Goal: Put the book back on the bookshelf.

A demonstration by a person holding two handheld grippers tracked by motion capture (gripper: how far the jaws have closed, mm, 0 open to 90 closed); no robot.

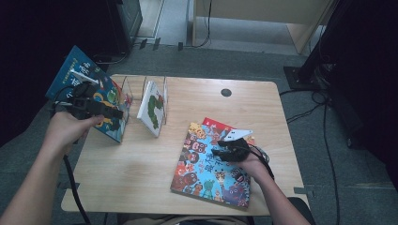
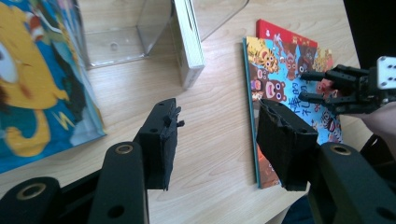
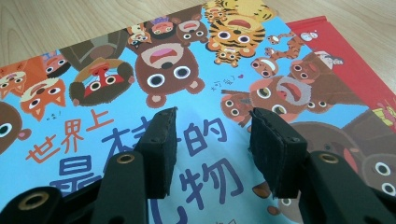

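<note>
Books go in the rack (image 1: 145,93), I think. Both my claws are spread, holding nothing: left claw (image 2: 217,135) by the blue book (image 1: 91,91), right claw (image 3: 212,149) over the animal book (image 3: 140,93). Next I must grip that one's edge.

Animal picture book (image 3: 196,93) cover: "世界上", "的", "物" readable.

The left black plastic tongs (image 1: 117,114) end in two blocky, dark-padded jaws on flat black arms, each arm set with brass-ringed rivet holes. A thick black cable (image 1: 74,187) trails from them along the near left side. The right black plastic tongs (image 1: 217,148) are built the same way, with ribbed slender links seen from the left gripper view, a white plate (image 1: 237,135) with dark dots on top, and thin black cable (image 1: 263,157) looped beside the wrist. Both forearms are bare, with no sleeves showing.
</note>
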